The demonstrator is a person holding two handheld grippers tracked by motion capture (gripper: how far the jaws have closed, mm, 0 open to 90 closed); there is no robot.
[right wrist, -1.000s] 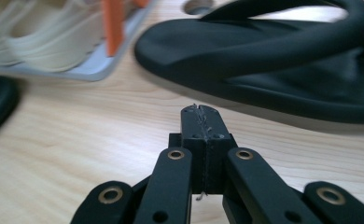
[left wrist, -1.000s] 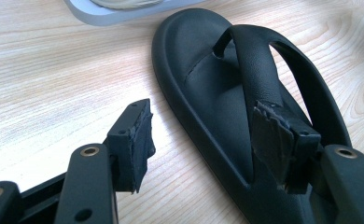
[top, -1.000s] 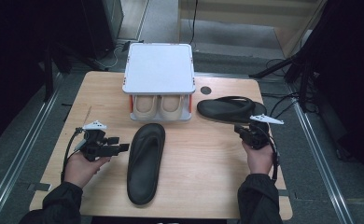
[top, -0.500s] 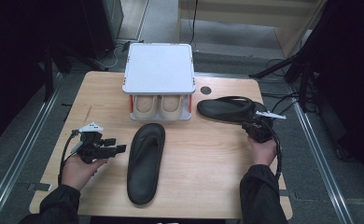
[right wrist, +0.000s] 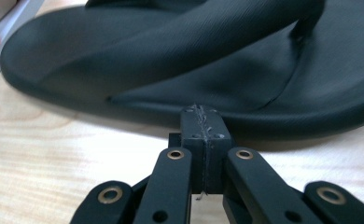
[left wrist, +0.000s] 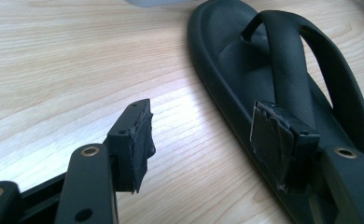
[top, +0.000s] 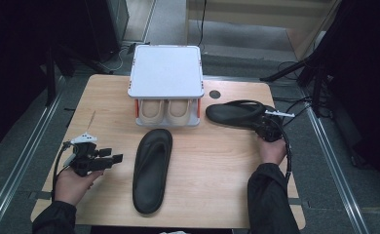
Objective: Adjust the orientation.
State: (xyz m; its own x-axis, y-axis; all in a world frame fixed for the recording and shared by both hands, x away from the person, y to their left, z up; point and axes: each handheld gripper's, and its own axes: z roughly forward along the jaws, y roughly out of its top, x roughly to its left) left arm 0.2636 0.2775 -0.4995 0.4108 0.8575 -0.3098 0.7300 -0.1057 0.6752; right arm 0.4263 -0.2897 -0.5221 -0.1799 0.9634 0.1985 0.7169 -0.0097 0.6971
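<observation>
You are at the approach step, with neither sandal gripped yet. Your left gripper stands wide open and empty, one jaw already over the edge of the near sandal, which lies lengthwise mid-table in front of the shoe rack. Your right gripper is pressed fully closed on nothing, its tip just beside the far sandal, right of the rack. Next, I judge, open the right jaws and seat them around the sandal's edge or strap.

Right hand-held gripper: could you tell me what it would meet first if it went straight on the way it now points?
The right hand-held gripper, jaws shut with nothing between them, points at the side edge of the black flip-flop lying by the shoe rack. It would probably meet that sole rim first; the gap looks small, though depth is unclear.
</observation>
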